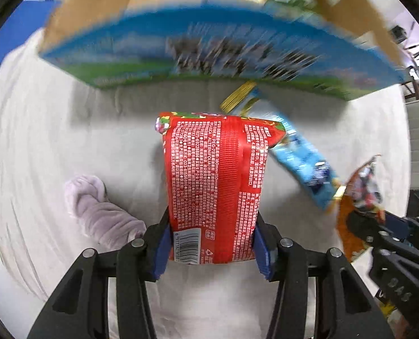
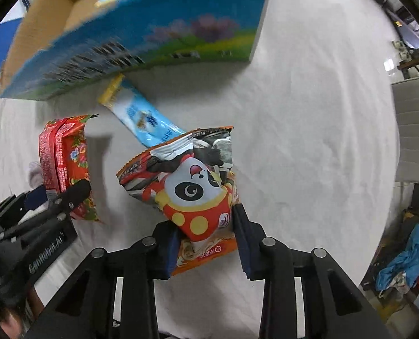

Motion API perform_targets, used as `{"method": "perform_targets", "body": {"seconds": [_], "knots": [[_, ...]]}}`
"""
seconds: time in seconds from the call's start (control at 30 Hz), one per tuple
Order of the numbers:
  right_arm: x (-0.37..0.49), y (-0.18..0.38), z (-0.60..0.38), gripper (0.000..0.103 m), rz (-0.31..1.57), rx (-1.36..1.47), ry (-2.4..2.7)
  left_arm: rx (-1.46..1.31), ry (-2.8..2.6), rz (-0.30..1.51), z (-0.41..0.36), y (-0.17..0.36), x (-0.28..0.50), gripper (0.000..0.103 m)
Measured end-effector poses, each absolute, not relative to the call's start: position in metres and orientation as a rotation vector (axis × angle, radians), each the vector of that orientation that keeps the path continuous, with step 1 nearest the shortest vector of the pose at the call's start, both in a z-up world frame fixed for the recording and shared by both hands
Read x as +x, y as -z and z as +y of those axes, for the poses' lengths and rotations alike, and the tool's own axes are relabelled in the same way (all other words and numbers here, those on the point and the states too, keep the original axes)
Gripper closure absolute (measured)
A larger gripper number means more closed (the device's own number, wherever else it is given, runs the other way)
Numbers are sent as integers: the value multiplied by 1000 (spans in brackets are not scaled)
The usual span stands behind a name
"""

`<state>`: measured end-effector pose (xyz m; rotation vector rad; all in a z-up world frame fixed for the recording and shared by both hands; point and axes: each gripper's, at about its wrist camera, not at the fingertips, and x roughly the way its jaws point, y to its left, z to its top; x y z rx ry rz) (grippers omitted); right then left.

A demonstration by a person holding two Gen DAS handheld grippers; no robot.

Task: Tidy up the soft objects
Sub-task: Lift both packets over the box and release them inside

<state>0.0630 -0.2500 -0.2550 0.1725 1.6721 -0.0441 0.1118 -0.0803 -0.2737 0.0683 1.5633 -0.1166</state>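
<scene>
Left tool (image 1: 212, 243) pinches glossy red pack (image 1: 213, 186), ribbed seam showing.

You see a bed covered by a wrinkled white sheet (image 2: 308, 118). On it a printed cardboard box (image 2: 153, 42) sits toward the far edge, a light-blue packet (image 2: 141, 118) lies just beside it, and a pale lilac cloth (image 1: 102, 212) lies apart.

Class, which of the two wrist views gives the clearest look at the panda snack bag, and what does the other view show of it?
The right wrist view: the panda snack bag sits centred between the right tongs, its printed front plain. The left wrist view shows only an orange sliver of it at the right edge, partly behind those tongs.
</scene>
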Motion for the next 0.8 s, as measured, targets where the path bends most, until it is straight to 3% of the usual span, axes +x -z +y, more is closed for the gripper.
{"method": "perform_targets", "body": {"seconds": [0.4, 0.8], "knots": [[60, 140, -256, 67, 1465, 283, 28, 10, 174, 1341, -78, 154, 94, 56], [60, 71, -252, 68, 1373, 267, -31, -42, 200, 1227, -61, 92, 102, 56]]}}
